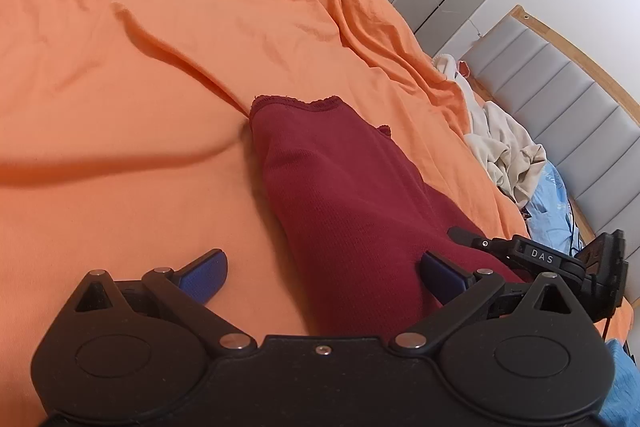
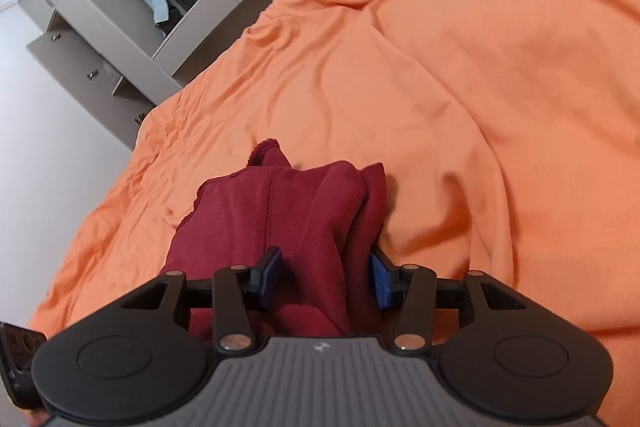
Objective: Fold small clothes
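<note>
In the lower part of the left wrist view, the left gripper (image 1: 322, 273) is standing with its jaws spread wide. One blue pad (image 1: 204, 277) is lying over bare orange bedsheet (image 1: 160, 87); the other is sitting at the near right edge of the dark red garment (image 1: 340, 187), pinching nothing.

In the lower centre of the right wrist view, the right gripper (image 2: 326, 277) is straddling a bunched fold of the same garment (image 2: 280, 219). The jaws are partly closed, with cloth filling the gap between them. Whether the pads are pressing firmly is not clear; it cannot be confirmed as a secure pinch.

Beyond the tools, the garment is lying as a narrow, lengthwise-folded strip running from bottom centre toward mid-frame, with its hemmed end farthest away.

Farther off, at the right edge of the left wrist view, a heap of pale clothes (image 1: 504, 151) is waiting near the headboard (image 1: 580, 99).

Judged step: a fold is in progress, with the near end being gathered. The next move probably calls for a firm hold on both near corners, then carrying them toward the far hem while keeping the edges aligned.
</note>
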`<action>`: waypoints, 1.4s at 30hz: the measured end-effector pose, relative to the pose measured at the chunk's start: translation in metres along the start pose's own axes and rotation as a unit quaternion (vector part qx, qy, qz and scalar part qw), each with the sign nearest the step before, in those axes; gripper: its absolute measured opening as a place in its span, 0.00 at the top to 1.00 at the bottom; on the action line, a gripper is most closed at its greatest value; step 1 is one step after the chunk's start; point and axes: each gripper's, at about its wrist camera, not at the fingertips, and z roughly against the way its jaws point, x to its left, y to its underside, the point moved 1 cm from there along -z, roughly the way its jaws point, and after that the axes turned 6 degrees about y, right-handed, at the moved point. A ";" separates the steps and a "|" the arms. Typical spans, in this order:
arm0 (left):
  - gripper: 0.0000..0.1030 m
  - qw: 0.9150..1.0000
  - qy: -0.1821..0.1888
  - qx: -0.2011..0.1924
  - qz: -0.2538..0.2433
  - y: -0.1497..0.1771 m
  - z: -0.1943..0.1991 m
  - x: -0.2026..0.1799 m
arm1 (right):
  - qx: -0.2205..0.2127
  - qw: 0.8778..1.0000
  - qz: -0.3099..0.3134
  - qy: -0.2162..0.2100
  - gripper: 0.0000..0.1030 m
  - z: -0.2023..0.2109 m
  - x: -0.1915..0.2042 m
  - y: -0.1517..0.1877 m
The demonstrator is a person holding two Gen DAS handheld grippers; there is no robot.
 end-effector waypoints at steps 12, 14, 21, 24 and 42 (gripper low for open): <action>0.01 1.000 -0.004 0.005 -0.009 0.000 0.002 -0.002 | -0.013 1.000 0.019 0.004 0.64 0.000 0.006 0.002; 0.01 1.000 -0.001 0.007 -0.010 0.000 0.001 -0.004 | -0.017 0.999 0.027 0.005 0.70 0.002 0.009 0.003; 0.20 0.999 0.033 0.029 -0.010 0.002 -0.005 -0.012 | -0.033 0.998 0.045 0.010 0.75 0.007 0.015 0.004; 0.26 0.999 0.035 0.032 -0.006 0.003 -0.007 -0.015 | -0.044 0.998 0.053 0.010 0.79 0.012 0.020 0.004; 0.65 0.997 -0.006 -0.045 -0.057 -0.024 0.061 -0.048 | -0.111 0.983 0.131 -0.069 0.82 0.025 0.121 0.002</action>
